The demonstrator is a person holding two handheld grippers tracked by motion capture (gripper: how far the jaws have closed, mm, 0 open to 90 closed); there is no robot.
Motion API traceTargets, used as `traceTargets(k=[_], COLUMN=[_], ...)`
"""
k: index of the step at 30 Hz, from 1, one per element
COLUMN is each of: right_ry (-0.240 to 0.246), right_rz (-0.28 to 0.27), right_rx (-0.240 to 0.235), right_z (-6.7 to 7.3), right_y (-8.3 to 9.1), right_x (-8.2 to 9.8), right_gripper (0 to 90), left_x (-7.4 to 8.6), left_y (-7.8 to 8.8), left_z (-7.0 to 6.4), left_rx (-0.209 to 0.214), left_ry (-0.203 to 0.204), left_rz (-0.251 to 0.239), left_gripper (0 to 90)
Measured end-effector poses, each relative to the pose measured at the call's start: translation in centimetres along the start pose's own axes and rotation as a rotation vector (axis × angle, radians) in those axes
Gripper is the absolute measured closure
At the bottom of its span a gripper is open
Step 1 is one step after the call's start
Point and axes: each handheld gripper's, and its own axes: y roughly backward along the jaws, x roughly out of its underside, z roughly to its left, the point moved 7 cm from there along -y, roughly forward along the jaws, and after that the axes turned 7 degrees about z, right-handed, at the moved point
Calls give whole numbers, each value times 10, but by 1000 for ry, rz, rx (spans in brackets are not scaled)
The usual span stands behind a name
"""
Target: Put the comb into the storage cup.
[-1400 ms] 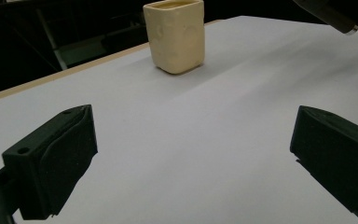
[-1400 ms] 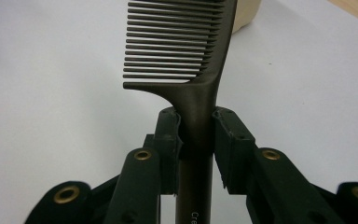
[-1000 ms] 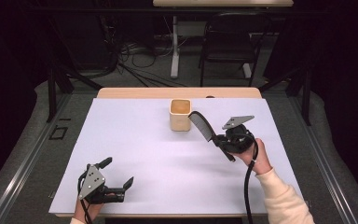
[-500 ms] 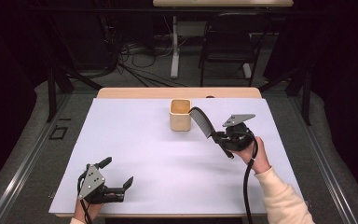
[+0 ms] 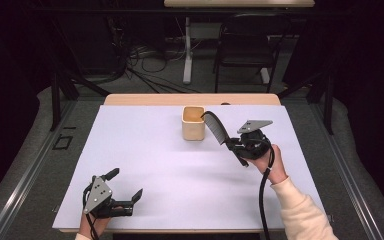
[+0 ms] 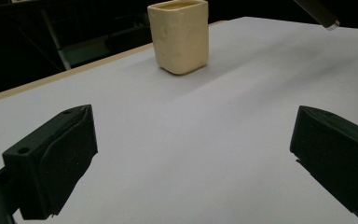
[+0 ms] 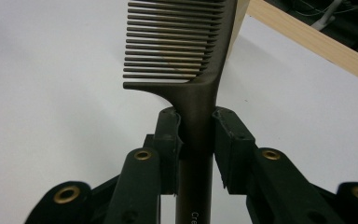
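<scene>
Blk chair (image 5: 247,39), floor cables (image 5: 145,69), white tabletop (image 5: 155,150)

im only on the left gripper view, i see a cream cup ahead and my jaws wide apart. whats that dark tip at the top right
Observer: It is the end of a dark comb, held by the right gripper above the white sheet.
Operator: is it actually clamped or just resting
Observer: Clamped. In the right gripper view both jaws press on the comb's handle, just below the teeth.
Operator: where is the comb vs the cup
Observer: In the high view its far tip reaches the right side of the cup, near the rim; I cannot tell whether they touch.
Operator: and my gripper
Observer: The left gripper sits open near the sheet's near edge, far from the cup.
</scene>
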Motion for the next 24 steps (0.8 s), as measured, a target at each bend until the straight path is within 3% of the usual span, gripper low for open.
traceTargets(k=[24], right_ry=[-13], right_rz=[-44], right_rx=[31], right_z=[-6], right_y=[-7], right_x=[-15], right_gripper=[719], left_x=[0], left_y=[0], left_z=[0], left_rx=[-3], left_ry=[0], left_rz=[-5], left_gripper=[5])
